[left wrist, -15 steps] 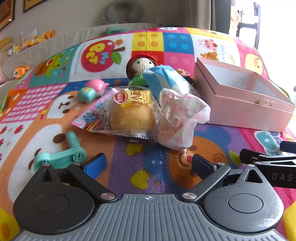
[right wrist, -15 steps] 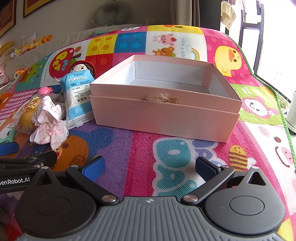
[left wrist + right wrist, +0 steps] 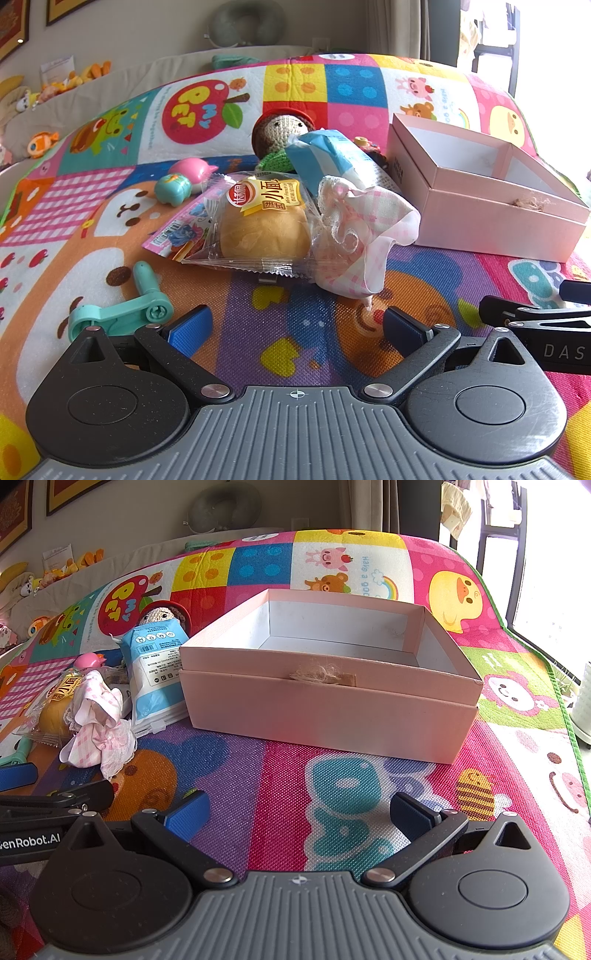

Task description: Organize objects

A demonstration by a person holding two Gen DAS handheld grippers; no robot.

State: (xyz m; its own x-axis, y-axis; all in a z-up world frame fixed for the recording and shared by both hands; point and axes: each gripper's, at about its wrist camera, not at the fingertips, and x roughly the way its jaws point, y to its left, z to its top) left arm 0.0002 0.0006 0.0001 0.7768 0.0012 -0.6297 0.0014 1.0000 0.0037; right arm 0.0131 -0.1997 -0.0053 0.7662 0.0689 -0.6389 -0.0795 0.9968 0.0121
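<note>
An open pink box (image 3: 495, 225) (image 3: 325, 709) sits on the play mat, empty inside. Left of it lies a pile: a wrapped bread bun (image 3: 264, 225) (image 3: 55, 709), a pink checked cloth (image 3: 362, 229) (image 3: 99, 723), a blue-white packet (image 3: 332, 155) (image 3: 155, 664), a crocheted doll (image 3: 280, 127) (image 3: 162, 614) and a flat pink packet (image 3: 181, 236). My left gripper (image 3: 295, 328) is open and empty, just short of the bun and cloth. My right gripper (image 3: 297, 812) is open and empty, in front of the box.
A teal plastic handle (image 3: 122, 306) lies by my left finger. A teal toy (image 3: 173, 188) and a pink toy (image 3: 192, 170) sit behind the pile. Plush toys line the far left wall. The mat's right edge drops to the floor by a window.
</note>
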